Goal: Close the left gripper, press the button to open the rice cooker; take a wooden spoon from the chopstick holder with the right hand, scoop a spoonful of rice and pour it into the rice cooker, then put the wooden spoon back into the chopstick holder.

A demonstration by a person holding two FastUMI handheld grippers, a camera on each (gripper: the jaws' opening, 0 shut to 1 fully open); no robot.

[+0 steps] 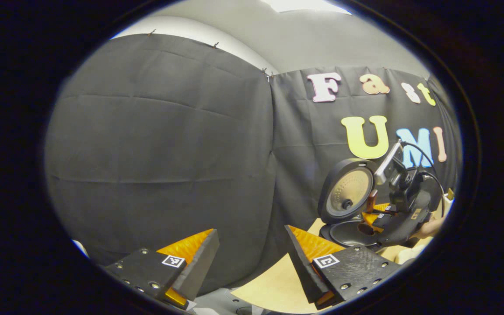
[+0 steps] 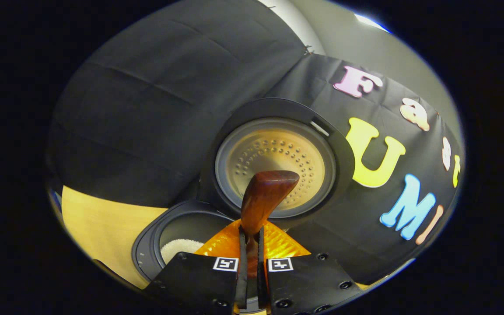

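Both right gripper [image 2: 252,262] fingers pinch wooden spoon [image 2: 263,197] handle upright.

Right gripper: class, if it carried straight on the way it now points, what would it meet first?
Probably the open lid's inner plate: the right gripper, shut on the wooden spoon, aims straight at it. Depth is hard to judge.

A staged recording booth, not a real kitchen: black cloth [image 1: 160,131] pinned up as a wall fills the left and centre, plain pale room wall [image 1: 322,39] shows along the top, and a rice cooker [image 2: 274,166] sits on a light wooden table [image 2: 99,218] at lower left.
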